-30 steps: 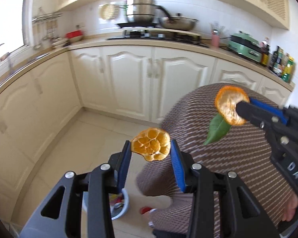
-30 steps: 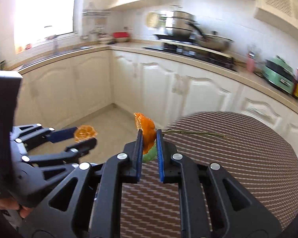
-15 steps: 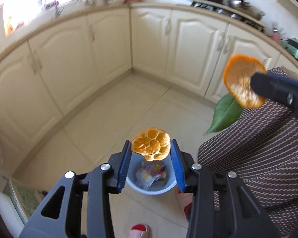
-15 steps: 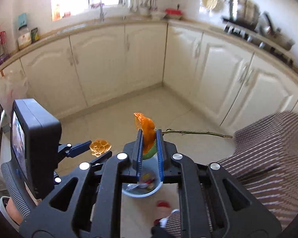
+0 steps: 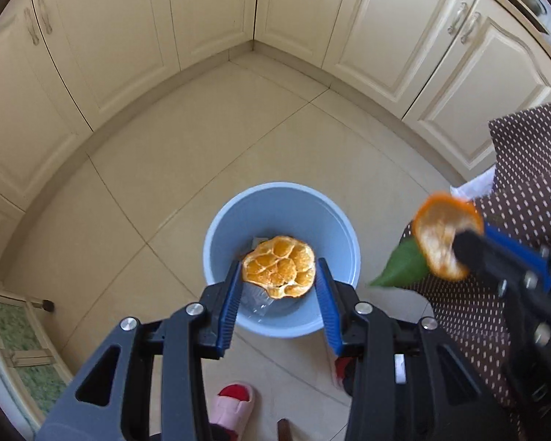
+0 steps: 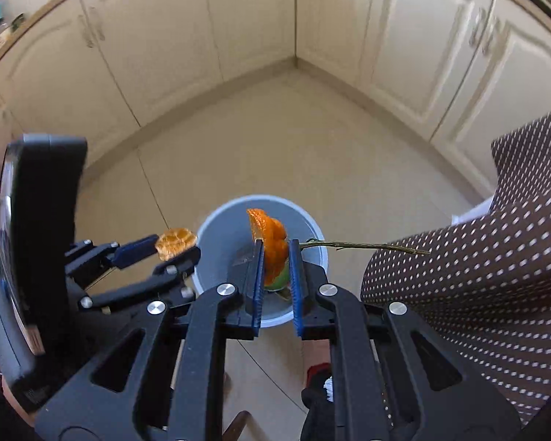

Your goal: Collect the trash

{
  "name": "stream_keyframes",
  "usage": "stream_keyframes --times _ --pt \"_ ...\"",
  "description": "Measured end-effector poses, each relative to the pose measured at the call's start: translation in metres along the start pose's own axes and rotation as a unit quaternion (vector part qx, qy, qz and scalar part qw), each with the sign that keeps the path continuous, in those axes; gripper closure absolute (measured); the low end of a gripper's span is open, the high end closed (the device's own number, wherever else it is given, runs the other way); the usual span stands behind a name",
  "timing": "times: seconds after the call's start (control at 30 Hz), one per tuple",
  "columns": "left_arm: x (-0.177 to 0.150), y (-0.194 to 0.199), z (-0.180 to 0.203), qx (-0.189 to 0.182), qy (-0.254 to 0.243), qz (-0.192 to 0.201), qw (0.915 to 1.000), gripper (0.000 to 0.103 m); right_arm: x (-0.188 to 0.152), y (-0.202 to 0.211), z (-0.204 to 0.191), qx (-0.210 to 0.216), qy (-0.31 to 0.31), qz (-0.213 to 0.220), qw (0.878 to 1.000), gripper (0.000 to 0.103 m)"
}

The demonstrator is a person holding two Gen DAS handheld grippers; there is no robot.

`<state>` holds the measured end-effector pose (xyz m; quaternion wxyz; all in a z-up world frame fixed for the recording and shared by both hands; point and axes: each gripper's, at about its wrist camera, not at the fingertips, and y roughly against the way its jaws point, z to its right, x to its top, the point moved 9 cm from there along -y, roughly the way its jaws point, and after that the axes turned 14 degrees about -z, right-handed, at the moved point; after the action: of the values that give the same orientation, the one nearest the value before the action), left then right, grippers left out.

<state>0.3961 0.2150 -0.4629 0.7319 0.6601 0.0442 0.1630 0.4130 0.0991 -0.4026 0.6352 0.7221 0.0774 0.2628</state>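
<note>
The left gripper is clenched on a flat piece of orange peel, pith side up, pinched between its two blue pads in the lower middle of the left wrist frame. Directly behind the peel, lower on the tiled floor, stands a light blue bin with some clear wrapping visible inside.

The right gripper is clamped on a second piece of orange peel with a green leaf, and a thin twig sticks out from it toward the right of the right wrist frame. In that view this peel also sits in front of the bin's opening. From the left wrist view the same peel shows at the right edge, beside the bin, with the leaf hanging at its lower left.

A brown dotted cloth fills the right side, and cream cupboard doors line the top. A pink slipper shows at the bottom.
</note>
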Motion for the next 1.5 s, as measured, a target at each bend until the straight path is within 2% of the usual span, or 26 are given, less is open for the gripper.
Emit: stream_keyframes --times 0.13,0.2,0.27,0.43,0.8,1.13,1.17,1.23,1.27,1.5 --pt "0.004 -0.007 0.001 -0.013 0.010 0.024 0.9996 0.063 -0.001 -0.015 0.010 0.000 -0.017 -0.004 1.000 0.090" --pt "0.005 -0.010 0.004 -0.014 0.009 0.029 0.9994 0.056 -0.001 -0.021 0.012 0.000 -0.024 -0.005 1.000 0.090" --pt "0.004 -0.010 0.001 -0.011 0.014 0.034 0.9993 0.042 0.001 -0.023 0.016 0.000 -0.031 -0.005 1.000 0.090" --pt "0.002 -0.011 -0.005 -0.004 0.027 0.035 0.9990 0.037 0.000 -0.027 0.014 -0.001 -0.036 -0.002 0.999 0.090" --pt "0.002 -0.003 -0.030 0.034 0.040 0.040 0.9978 0.033 0.013 -0.030 0.001 0.001 -0.027 0.006 1.000 0.090" --pt "0.004 0.004 -0.044 0.030 0.057 0.042 0.9970 0.032 0.036 -0.018 -0.014 0.001 -0.023 0.045 0.999 0.089" --pt "0.003 0.004 -0.045 0.031 0.057 0.041 0.9970 0.032 0.038 -0.016 -0.013 0.001 -0.027 0.049 0.998 0.088" --pt "0.001 0.004 -0.046 0.034 0.062 0.038 0.9968 0.032 0.038 -0.012 -0.011 -0.001 -0.034 0.054 0.998 0.071" --pt "0.000 0.005 -0.048 0.037 0.066 0.037 0.9965 0.032 0.038 -0.008 -0.008 -0.004 -0.039 0.062 0.997 0.050" --pt "-0.012 0.049 -0.051 0.055 0.067 0.078 0.9932 0.032 0.026 0.038 -0.001 -0.019 -0.029 0.095 0.995 0.048"
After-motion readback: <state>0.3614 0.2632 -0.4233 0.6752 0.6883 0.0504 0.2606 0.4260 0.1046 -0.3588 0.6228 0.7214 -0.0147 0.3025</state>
